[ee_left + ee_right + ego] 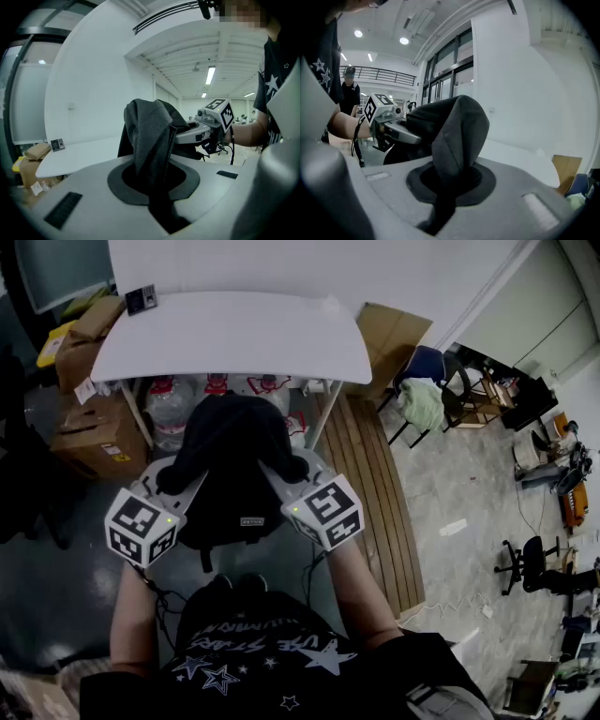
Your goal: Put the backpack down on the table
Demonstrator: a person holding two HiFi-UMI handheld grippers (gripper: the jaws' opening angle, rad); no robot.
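A black backpack hangs in the air between my two grippers, in front of the white table and below its near edge. My left gripper is shut on a fold of the backpack's dark fabric. My right gripper is shut on another fold of the backpack's fabric at its other shoulder. In each gripper view the pinched fabric rises out of the closed jaws and the other gripper shows behind it.
A small dark device lies at the table's far left corner. Water bottles and cardboard boxes stand under and left of the table. A wooden pallet lies to the right, with chairs beyond.
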